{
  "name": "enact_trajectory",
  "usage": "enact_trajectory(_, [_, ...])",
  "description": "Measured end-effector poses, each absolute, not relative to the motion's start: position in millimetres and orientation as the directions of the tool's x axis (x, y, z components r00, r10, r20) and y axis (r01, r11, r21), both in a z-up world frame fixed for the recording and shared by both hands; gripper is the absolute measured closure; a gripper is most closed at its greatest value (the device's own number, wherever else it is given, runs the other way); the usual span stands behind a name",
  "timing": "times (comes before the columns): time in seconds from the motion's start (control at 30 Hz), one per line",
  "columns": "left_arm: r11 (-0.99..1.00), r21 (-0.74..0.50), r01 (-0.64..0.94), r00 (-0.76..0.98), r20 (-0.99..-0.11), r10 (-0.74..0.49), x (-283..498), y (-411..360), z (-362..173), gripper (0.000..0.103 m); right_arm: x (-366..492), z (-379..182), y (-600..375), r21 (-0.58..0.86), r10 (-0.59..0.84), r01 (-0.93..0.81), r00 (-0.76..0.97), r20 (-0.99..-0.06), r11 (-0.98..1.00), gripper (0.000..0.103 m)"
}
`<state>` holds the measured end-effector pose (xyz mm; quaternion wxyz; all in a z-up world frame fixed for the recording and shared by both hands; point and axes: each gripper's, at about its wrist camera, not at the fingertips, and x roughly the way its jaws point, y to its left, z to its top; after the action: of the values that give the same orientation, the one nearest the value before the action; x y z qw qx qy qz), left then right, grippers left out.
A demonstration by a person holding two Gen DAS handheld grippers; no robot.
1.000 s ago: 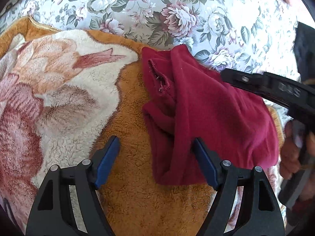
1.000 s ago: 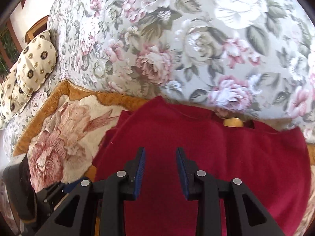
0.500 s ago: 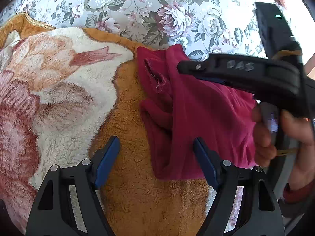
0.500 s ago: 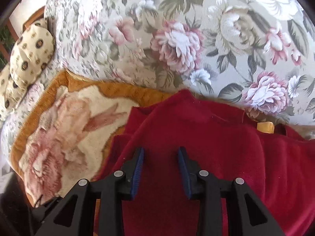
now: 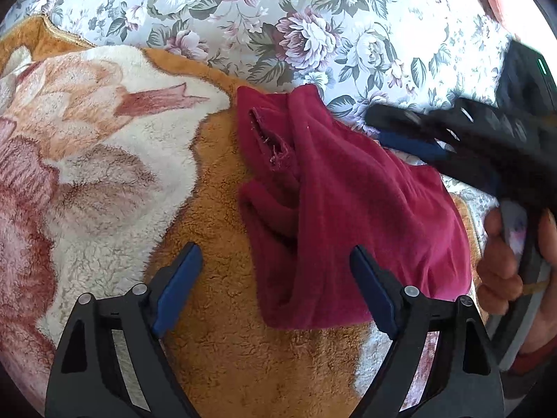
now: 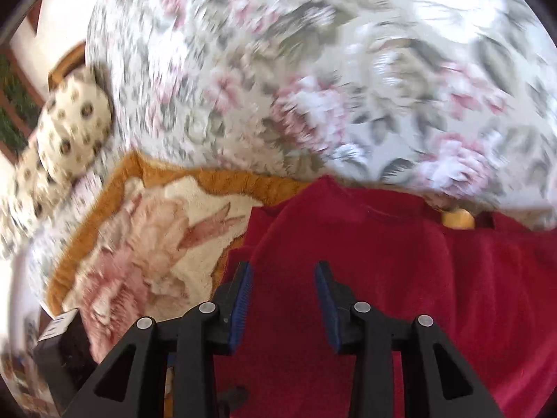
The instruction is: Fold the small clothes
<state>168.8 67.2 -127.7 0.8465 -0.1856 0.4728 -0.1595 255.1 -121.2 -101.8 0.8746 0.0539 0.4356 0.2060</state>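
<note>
1. Fleece blanket [image 5: 216, 341], orange-brown with a cream and pink flower pattern, covers the left and lower part of the left wrist view and lies on a floral-print sofa [image 5: 313, 17].
2. At the far left of the right wrist view, a cream cushion with dark dots [image 6: 75, 132] rests against the sofa's back; this view is blurred.
3. The left hand-held gripper [image 5: 275, 285] hovers above the blanket with its blue-padded jaws spread wide. They have just been opening further. Nothing is pinched between them; the near edge of the garment lies below the gap, closer to the right pad.
4. The dark red garment [image 5: 355, 216] lies crumpled on the blanket, right of the flower pattern, with its far edge against the sofa's back. Lengthwise folds run down it, and a frayed opening shows near its upper left corner.
5. The right hand-held gripper [image 6: 282, 292] sits over the red cloth with its jaws at a middling gap, slightly wider than before. The pads press on nothing; red fabric fills the view beneath them.
6. In the left wrist view that same gripper reaches in from the right above the garment's upper right part, held by a person's hand [image 5: 501, 254].
</note>
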Motion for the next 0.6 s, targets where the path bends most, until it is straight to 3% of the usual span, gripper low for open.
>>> enact_trajectory(0.1, [0.878, -0.468, 0.101, 0.503, -0.737, -0.451, 168.9, 65.7, -127.9, 0.012, 230.9, -102.0, -164.4, 0.263, 0.362, -0.251, 0.583, -0.727, 0.932, 0.067])
enact_trajectory(0.27, [0.863, -0.501, 0.071, 0.511, -0.725, -0.463, 170.5, 67.0, -128.2, 0.006, 173.5, -102.7, -262.4, 0.128, 0.15, -0.083, 0.668, -0.729, 0.988, 0.067])
enact_trajectory(0.37, [0.859, -0.511, 0.034, 0.518, -0.726, -0.452, 172.2, 65.9, -127.4, 0.006, 140.8, -102.0, -318.2, 0.102, 0.054, 0.028, 0.693, -0.719, 0.994, 0.061])
enact_trajectory(0.5, [0.829, -0.558, 0.034, 0.5, -0.709, -0.497, 176.4, 57.7, -126.0, 0.006, 121.0, -117.8, -381.3, 0.176, 0.021, 0.162, 0.676, -0.737, 0.971, 0.059])
enact_trajectory(0.6, [0.816, -0.577, 0.04, 0.475, -0.708, -0.523, 180.6, 46.1, -129.4, 0.006, 120.1, -131.0, -403.0, 0.288, 0.095, 0.184, 0.668, -0.738, 0.94, 0.059])
